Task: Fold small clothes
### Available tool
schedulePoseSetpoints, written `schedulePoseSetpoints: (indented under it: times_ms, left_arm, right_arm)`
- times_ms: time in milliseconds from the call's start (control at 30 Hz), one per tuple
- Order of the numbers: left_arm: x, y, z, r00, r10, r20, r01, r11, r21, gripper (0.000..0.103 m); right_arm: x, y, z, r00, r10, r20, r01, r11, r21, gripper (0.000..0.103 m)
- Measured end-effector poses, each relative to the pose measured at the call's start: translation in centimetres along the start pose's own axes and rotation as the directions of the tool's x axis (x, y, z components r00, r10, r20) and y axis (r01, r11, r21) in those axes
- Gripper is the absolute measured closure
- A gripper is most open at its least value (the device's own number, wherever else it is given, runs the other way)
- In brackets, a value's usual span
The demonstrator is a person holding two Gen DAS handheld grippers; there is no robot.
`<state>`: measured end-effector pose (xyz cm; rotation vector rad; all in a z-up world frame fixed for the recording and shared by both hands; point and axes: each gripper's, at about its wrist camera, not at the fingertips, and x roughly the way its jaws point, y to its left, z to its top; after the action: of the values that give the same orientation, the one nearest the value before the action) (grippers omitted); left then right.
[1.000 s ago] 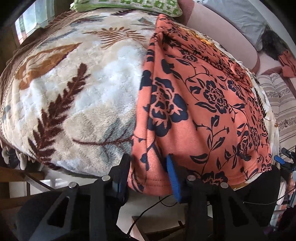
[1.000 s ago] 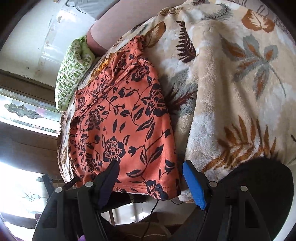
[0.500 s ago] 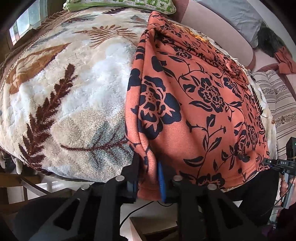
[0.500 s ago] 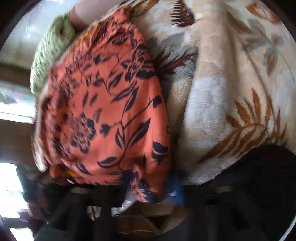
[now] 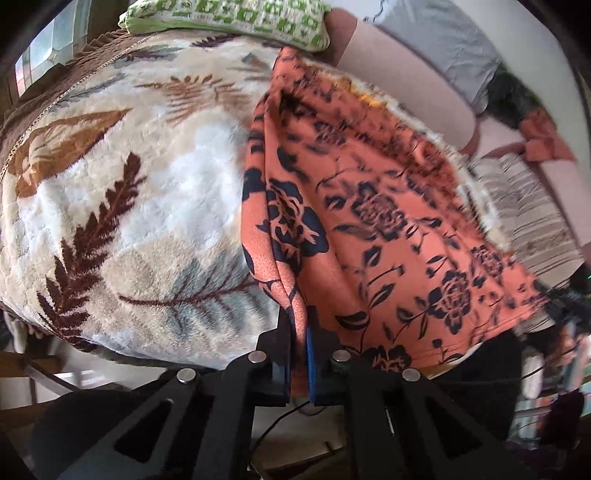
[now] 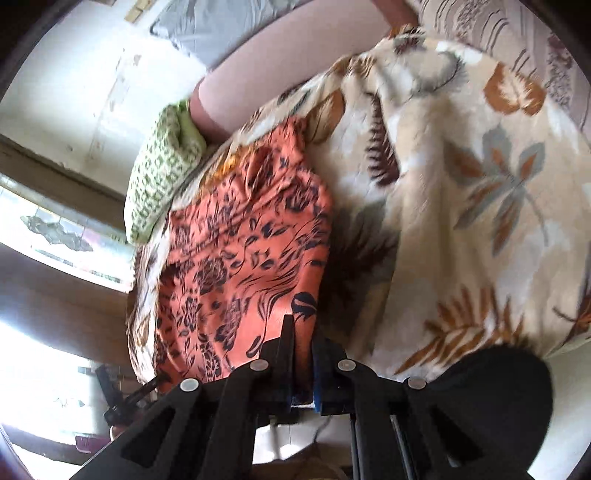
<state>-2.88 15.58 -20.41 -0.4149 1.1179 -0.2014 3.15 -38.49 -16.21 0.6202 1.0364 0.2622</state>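
Orange cloth with dark blue flowers (image 5: pixel 388 229) lies spread on the fluffy cream blanket with brown leaves (image 5: pixel 122 206); its near hem hangs over the bed edge toward me; I hold that hem at both corners. My left gripper (image 5: pixel 300 334) is clamped on the left corner, and the cloth bunches into a ridge where the black and blue fingers pinch it; my right gripper (image 6: pixel 303 343) is clamped on the right corner in the same way. Both sets of jaws have just been closing, and the cloth is between them in each view.

As I judge it, the folding has only just begun; the cloth is flat and open, with no fold in it yet, and its far end sits up by the green and white checked pillow (image 5: pixel 229 16). What is left is nearly all of it: lift the near hem, carry it over to the far end, lay it down neat, then fold again to make it small; the pictures are a bit blurry, so I cannot tell how even my two grips are.
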Motion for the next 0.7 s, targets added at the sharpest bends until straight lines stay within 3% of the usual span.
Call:
schedulePoseSetpoints:
  times_ms: [100,333,400,433,467,700]
  left_arm:
    - [-1.0,0.1,0.2,1.0,-0.006,0.024,0.006,1.0,-0.006,0.097]
    - [1.1,1.0,-0.4,0.989,0.14,-0.036,-0.141,0.99,-0.012,0.092]
    - [1.7,1.0,-0.5,0.983,0.18,-0.048,-0.18,0.984,-0.01,0.077]
    - [1.8,1.2,-0.5,0.98,0.192,-0.055,-0.194,0.981,-0.025,0.057]
    - [1.9,1.4,-0.5,0.977,0.204,-0.059,-0.207,0.977,-0.047,0.048]
    - [3.9,1.3,-1.2,0.983,0.145,-0.111,-0.152,0.987,-0.057,0.049]
  right_arm:
    - [0.2,-0.4,-0.2,1.0,-0.017,-0.001,0.017,1.0,0.01,0.096]
    - [1.5,-3.5,-0.4,0.998,-0.044,-0.039,0.046,0.997,0.068,0.096]
    - [2.2,-3.6,-0.6,0.997,-0.045,-0.058,0.049,0.997,0.067,0.096]
    - [2.4,-3.5,-0.7,0.997,-0.048,-0.064,0.052,0.997,0.065,0.095]
    - [2.5,-3.6,-0.8,0.996,-0.05,-0.07,0.054,0.997,0.061,0.095]
    - [3.4,-3.4,-1.4,0.994,-0.059,-0.094,0.065,0.996,0.057,0.095]
